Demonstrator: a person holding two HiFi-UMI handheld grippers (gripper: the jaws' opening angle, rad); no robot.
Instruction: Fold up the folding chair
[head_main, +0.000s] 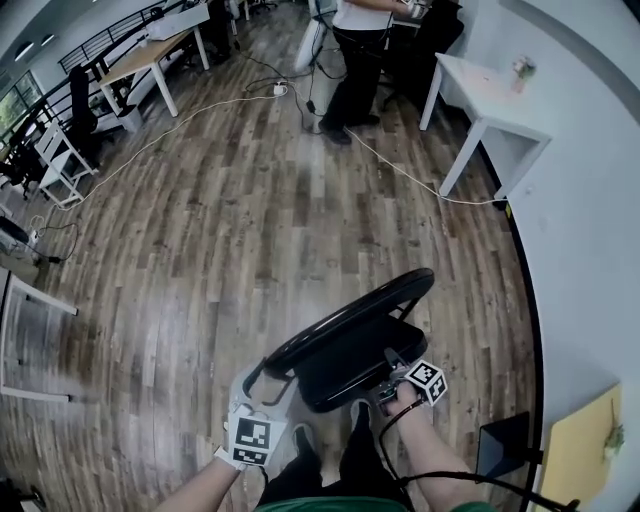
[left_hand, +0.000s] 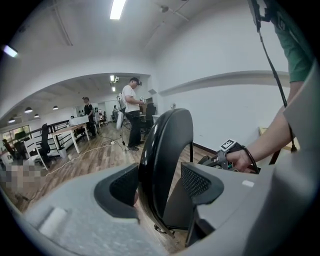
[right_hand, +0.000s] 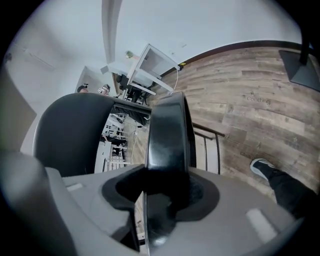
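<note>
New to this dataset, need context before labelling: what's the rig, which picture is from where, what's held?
No robot: a person holds a two-finger gripper in each hand. The wide picture is from a camera on the head, looking down; the other two cameras ride on the grippers. They handle a black folding chair over a wooden floor. The right gripper is clamped on its curved rim. The left gripper has the rim between its fingers, one of them clear of it.

light: bright, ceiling strip lights (left_hand: 118, 9) | edges: fisheye-bent, dark | foreground: blurred
</note>
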